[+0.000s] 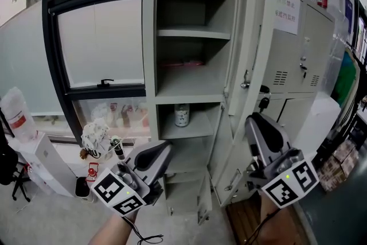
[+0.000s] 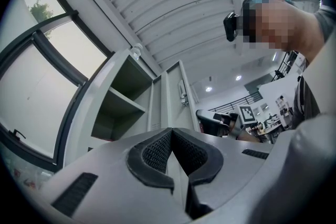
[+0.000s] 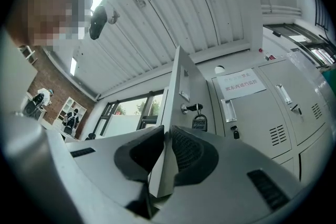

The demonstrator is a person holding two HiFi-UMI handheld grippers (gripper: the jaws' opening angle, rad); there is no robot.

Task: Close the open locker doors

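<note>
Tall locker [image 1: 150,66] stands at the window [image 1: 97,43], right of it. Its upper door [image 1: 261,37] is swung wide to the right, and the lower door [image 1: 229,163] below it also hangs open. A small bottle [image 1: 182,115] sits on the third shelf near the back, and something pink [image 1: 180,64] lies on the shelf above. The neighbouring lockers [image 1: 298,54] on the right are shut.

Right gripper [image 1: 252,119] is up at the free edge of the upper door. In the right gripper view its jaws [image 3: 165,136] are pinched on that door's thin edge, just under the key [image 3: 195,108] with its hanging tag. It looks like the bottom corner of the door, but the wide-angle lens makes that hard to confirm.

Left gripper [image 1: 166,149] is low, in front of the lower compartment. Its pads [image 2: 157,152] meet at the tip with nothing between them, and it touches no door.

Step in hand, as I judge it: closing the upper door, grip made, swing not done. The next move calls for pushing the edge leftward in an arc around the hinge until it seats, then letting go. After that comes the lower door, which the left gripper could nudge shut. Risk: a jaw gets caught between the door edge and the frame.
</note>
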